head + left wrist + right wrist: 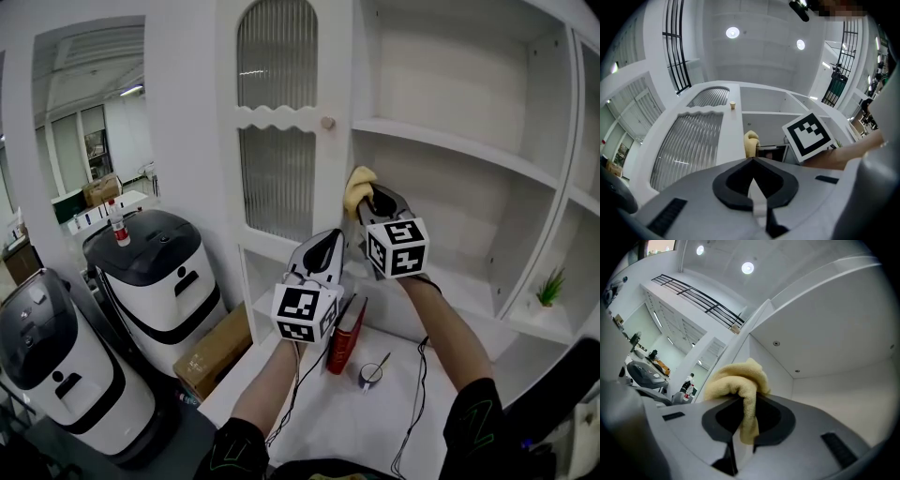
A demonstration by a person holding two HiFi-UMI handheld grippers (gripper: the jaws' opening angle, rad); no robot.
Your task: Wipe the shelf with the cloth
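At the left edge of the open compartment under the shelf (441, 141) of a white cabinet, the right gripper (370, 199) holds the yellow cloth (358, 187) up by the cabinet's upright. The right gripper view shows its fingers clenched on the cloth (736, 380): a fold hangs down between them and the rest bunches over the tips. The underside of the shelf (834, 324) runs overhead. The cloth sits at the upright's edge, but whether it presses on the wood I cannot tell.

The left gripper (333, 236) hangs lower and just left of the right one, pointing up at the same compartment. Its own view shows the fingers (740, 168) clenched tip to tip on nothing, with the cloth (751, 143) and the right gripper's marker cube (808, 136) beyond them.

Left of the upright stands an arched door (281, 141) with ribbed glass and a small round knob (327, 123). On the white surface (319, 417) below the grippers, a red book (347, 337) stands on edge, with a small tin (370, 377) holding a thin stick beside it. A little green plant (550, 286) stands in a compartment far to the right. On the floor at the left are 2 white-and-black machines (159, 272). A red-capped bottle (116, 225) stands on the nearer one, and a cardboard box (214, 352) lies beside it.
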